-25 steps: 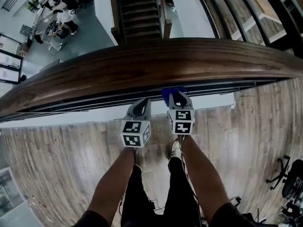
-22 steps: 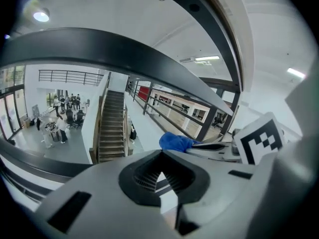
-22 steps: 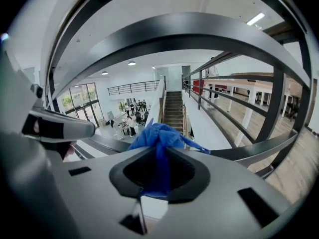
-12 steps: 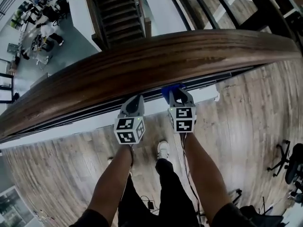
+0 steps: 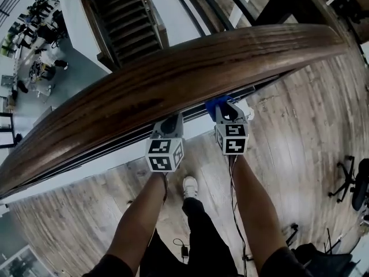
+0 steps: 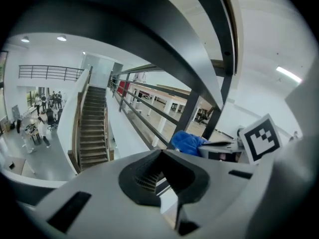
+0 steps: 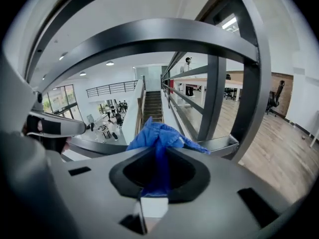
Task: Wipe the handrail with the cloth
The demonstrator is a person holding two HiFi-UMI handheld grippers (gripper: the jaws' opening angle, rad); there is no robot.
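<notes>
I'm watching my head camera looking steeply down over the handrail [image 5: 173, 79] onto the floor [image 5: 300, 126], with the staircase [image 5: 124, 16] at 11 o'clock. Both gripper cameras are looking outward from close beneath the handrail, through its bars [image 7: 217, 98], sharing that staircase and the cloth [image 7: 157, 133].

This is an upper gallery in a large open-plan office building (a mezzanine, by the look of it). Beyond the wooden handrail [image 5: 173, 79] the floor drops away to a long staircase [image 5: 124, 22] and a pale lower hall [image 5: 86, 56], where people [image 6: 49, 116] stand among cluttered workstations [image 5: 31, 16]. On the near side of the handrail is wood-plank flooring [image 5: 300, 131], with a wheeled office chair [image 5: 353, 186] standing on it.
</notes>
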